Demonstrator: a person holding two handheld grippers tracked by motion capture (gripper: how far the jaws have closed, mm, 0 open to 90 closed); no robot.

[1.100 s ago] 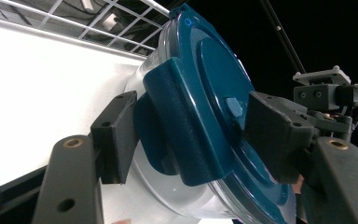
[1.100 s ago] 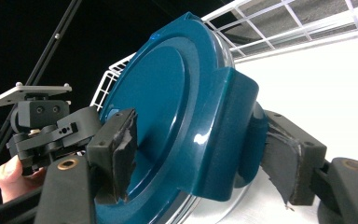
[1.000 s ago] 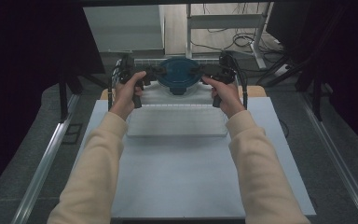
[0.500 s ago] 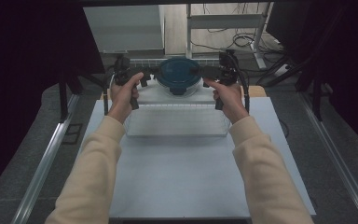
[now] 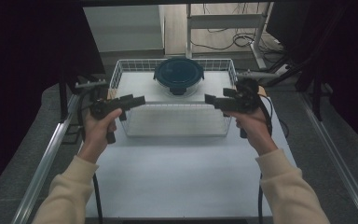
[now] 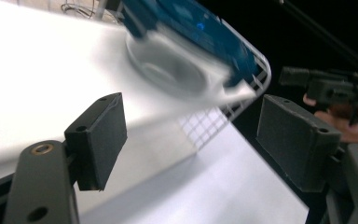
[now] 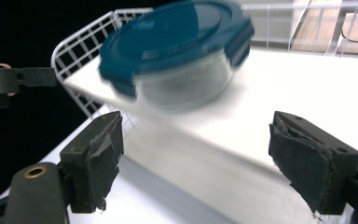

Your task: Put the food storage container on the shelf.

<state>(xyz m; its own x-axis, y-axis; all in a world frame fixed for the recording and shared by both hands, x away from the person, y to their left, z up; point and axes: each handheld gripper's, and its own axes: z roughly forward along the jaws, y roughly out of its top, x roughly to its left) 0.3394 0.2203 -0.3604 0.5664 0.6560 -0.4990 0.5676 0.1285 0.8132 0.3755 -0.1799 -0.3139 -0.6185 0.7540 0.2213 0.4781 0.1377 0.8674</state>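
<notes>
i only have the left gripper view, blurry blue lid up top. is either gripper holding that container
Observer: No. In the high view the container sits alone in the white wire basket, and the left gripper and right gripper are both at the basket's near side, apart from it.
Operator: right jaws empty too
Observer: Yes. The right gripper view shows its jaws apart with nothing between them; they have just been closing a little.
Operator: lid on properly
Observer: The right gripper view shows the blue lid seated on the clear bowl, with a side clip folded down.
</notes>
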